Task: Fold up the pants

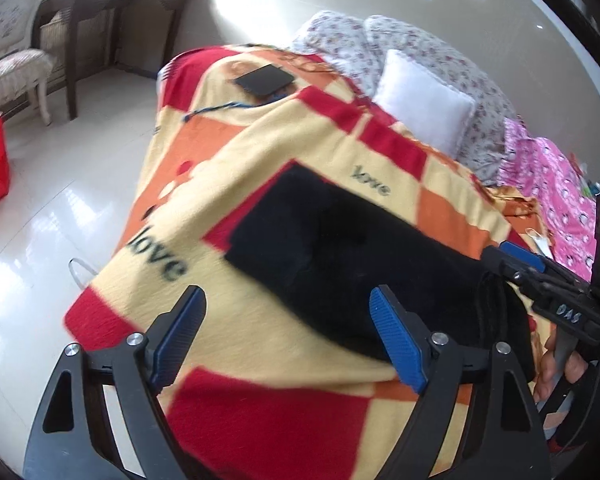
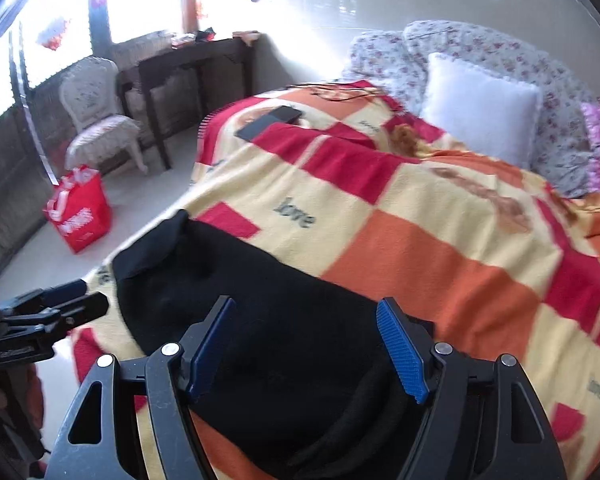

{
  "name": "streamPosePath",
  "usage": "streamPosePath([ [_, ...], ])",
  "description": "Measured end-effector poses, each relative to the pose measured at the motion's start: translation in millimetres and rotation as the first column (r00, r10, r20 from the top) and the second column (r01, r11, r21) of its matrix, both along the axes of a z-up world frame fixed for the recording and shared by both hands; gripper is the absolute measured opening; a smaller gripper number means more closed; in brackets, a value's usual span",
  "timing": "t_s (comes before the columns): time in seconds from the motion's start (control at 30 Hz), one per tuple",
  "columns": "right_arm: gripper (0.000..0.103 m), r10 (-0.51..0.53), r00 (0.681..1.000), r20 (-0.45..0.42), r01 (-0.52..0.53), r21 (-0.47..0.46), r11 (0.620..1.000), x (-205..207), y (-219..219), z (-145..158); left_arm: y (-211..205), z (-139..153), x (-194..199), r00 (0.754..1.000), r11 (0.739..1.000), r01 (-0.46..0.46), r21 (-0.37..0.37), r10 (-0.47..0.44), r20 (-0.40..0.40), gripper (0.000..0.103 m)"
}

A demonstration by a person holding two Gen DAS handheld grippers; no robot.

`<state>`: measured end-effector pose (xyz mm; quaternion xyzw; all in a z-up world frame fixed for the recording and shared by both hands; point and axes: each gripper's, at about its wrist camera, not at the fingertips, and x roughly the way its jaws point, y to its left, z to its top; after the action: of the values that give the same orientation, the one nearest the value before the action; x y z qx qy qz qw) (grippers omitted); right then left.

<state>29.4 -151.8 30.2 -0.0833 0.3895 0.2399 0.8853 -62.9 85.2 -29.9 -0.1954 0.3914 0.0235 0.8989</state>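
Observation:
The black pants (image 1: 340, 256) lie in a folded block on a red, orange and yellow checked blanket (image 1: 284, 148) on the bed. My left gripper (image 1: 288, 300) is open and empty, hovering over the blanket at the pants' near left edge. My right gripper (image 2: 306, 312) is open and empty, just above the near end of the pants (image 2: 260, 320). The right gripper also shows in the left wrist view (image 1: 516, 256) at the pants' right end. The left gripper shows at the left edge of the right wrist view (image 2: 76, 296), beside the pants.
A flat black object (image 1: 266, 80) lies at the far end of the blanket (image 2: 440, 240). A white pillow (image 1: 424, 100) and floral bedding (image 1: 452, 60) sit at the head. A red bag (image 2: 80, 212), a chair (image 2: 100, 120) and a dark desk (image 2: 180, 76) stand on the floor to the left.

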Motion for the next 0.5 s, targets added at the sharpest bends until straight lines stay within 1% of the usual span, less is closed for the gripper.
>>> streamPosePath([
  [0.07,0.074,0.029,0.999,-0.033,-0.028,0.03,0.999,6.2,6.2,-5.1,5.6,-6.6,0.7,1.0,1.0,-0.016,-0.003,0.016,-0.02,0.084],
  [0.23,0.074,0.105,0.991,-0.082,-0.098,0.078,0.992,25.7,33.5,-18.3,11.8,-20.4,9.5,0.996,0.997,-0.069,-0.032,0.066,-0.065,0.084],
  [0.3,0.074,0.113,0.988,-0.106,-0.104,0.087,0.991,33.0,43.1,-23.6,10.1,-20.8,14.0,0.996,0.997,-0.071,-0.034,0.069,-0.059,0.084],
  [0.43,0.074,0.139,0.983,-0.122,-0.13,0.085,0.988,41.9,62.6,-28.9,7.2,-21.7,19.7,0.996,0.997,-0.072,-0.033,0.071,-0.049,0.084],
  [0.5,0.074,0.153,0.98,-0.127,-0.141,0.097,0.985,46.0,69.7,-29.3,6.3,-23.6,22.3,0.997,0.997,-0.068,-0.045,0.065,-0.051,0.084],
])
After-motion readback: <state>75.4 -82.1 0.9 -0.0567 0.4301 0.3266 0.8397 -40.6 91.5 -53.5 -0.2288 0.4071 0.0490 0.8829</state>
